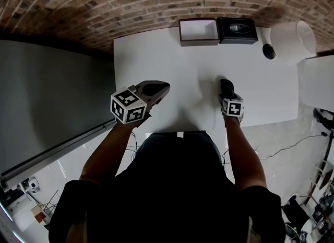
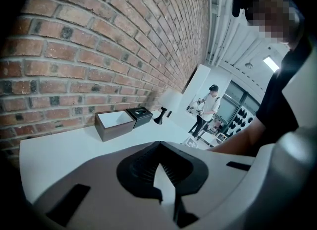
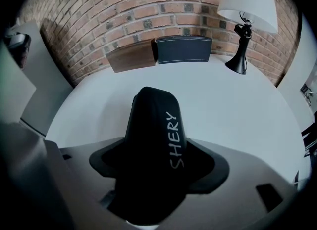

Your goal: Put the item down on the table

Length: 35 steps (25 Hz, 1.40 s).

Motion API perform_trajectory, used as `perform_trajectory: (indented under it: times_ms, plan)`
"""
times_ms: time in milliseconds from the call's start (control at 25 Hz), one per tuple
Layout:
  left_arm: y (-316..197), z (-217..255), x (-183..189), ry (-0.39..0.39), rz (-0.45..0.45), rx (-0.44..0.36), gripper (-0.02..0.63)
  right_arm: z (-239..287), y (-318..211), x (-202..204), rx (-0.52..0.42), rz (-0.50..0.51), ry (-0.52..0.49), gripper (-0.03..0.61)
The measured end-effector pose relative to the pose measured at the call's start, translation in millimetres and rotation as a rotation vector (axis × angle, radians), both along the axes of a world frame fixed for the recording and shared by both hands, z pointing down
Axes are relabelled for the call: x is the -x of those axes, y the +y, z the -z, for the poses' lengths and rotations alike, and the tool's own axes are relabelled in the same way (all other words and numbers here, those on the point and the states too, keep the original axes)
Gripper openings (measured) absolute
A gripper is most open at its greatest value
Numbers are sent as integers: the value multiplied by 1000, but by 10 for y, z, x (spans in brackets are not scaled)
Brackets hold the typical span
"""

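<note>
A black soft case [image 3: 154, 135] with white lettering "SHERY" sticks out forward from my right gripper [image 1: 228, 94], which is shut on it. In the head view the case [image 1: 226, 84] hovers over the white table [image 1: 172, 59], right of centre and near the front edge; whether it touches the top I cannot tell. My left gripper [image 1: 158, 87] hangs over the table's front left part, tilted. Its dark jaws [image 2: 166, 182] stand together with only a thin sliver of table showing between them, and they hold nothing.
At the table's far edge, against the brick wall, stand a brown box with a white inside [image 1: 198, 31] and a black box [image 1: 237, 30]. A white-shaded lamp [image 1: 293, 37] on a black base is at the back right. A person stands far off [image 2: 205, 108].
</note>
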<state>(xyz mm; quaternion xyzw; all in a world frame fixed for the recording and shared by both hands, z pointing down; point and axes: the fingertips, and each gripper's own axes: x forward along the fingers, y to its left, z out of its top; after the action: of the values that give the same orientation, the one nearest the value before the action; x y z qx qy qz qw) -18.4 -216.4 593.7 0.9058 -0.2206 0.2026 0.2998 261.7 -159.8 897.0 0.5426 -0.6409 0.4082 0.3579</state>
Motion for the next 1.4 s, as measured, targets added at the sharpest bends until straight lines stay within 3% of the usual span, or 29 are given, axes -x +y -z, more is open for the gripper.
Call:
perform_trajectory:
  times_ms: [1400]
  plan:
    - [-6,48,48,28,1,15,17,145,-69,38,-25,-4,-24,368]
